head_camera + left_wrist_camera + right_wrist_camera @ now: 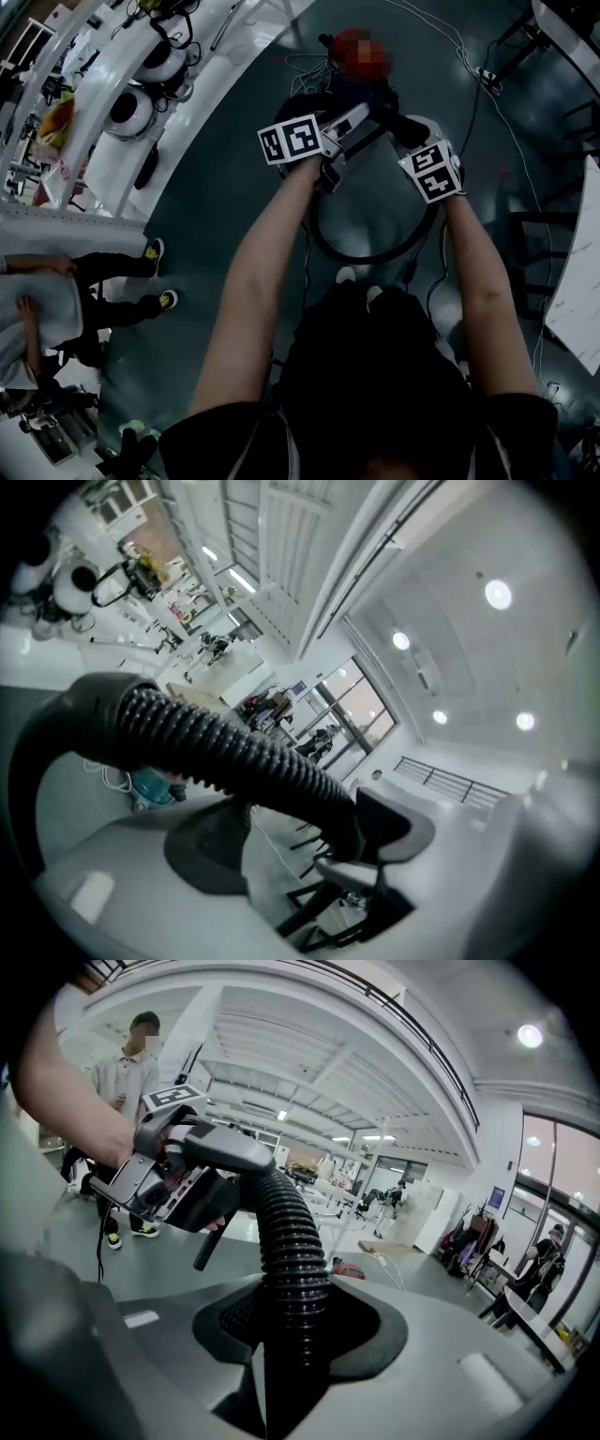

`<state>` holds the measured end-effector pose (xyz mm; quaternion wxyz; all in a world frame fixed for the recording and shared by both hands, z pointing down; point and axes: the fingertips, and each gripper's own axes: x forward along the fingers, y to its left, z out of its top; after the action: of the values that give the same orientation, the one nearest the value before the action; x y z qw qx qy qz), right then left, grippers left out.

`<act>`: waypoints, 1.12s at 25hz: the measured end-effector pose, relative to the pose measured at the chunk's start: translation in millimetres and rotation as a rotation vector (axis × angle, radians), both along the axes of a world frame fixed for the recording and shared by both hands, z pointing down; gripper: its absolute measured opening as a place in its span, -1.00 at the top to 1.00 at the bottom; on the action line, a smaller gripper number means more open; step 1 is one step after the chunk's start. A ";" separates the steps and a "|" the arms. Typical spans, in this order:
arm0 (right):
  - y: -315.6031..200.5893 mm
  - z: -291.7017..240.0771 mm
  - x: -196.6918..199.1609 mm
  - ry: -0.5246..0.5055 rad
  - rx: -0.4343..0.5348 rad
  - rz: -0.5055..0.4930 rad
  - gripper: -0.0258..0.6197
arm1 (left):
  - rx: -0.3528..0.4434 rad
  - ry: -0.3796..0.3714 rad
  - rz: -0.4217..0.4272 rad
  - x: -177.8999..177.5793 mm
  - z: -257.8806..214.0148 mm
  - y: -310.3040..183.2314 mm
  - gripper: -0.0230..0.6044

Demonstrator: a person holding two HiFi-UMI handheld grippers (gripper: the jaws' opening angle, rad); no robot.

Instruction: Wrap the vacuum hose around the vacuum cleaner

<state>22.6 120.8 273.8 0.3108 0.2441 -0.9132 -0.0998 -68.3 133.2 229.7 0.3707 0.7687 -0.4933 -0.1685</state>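
Ribbed vacuum hose (291,1241) loops between your hands over the floor, and it looks light and springy, so your right gripper (298,1330) clamped on the ribs is fine, but your left gripper (300,841) gapes loose around it, so retake on the ribs.

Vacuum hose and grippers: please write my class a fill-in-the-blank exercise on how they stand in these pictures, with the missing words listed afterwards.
1. The black vacuum hose has a ____ surface.
2. The right gripper is ____ on the hose.
3. The left gripper is ____, not clamping the hose that crosses it.
4. In the head view the hose hangs in a ____ beneath both grippers.

Missing words: ribbed; shut; open; loop.
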 end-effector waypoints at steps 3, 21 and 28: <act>-5.3 -3.5 -5.7 -0.008 -0.005 0.029 0.42 | 0.016 -0.158 0.056 -4.1 -0.6 6.0 -0.06; -101.2 24.2 29.7 0.067 -0.050 -0.102 0.43 | 0.088 -1.072 0.163 29.8 17.0 -74.0 -0.22; -112.0 10.9 12.9 0.084 -0.032 -0.286 0.43 | 0.075 -1.336 0.278 53.6 21.6 -111.1 -0.33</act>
<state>35.5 8.8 284.7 0.3350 0.1024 -0.9263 -0.1387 -14.7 22.1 251.3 -0.0222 0.7762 -0.5067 0.3745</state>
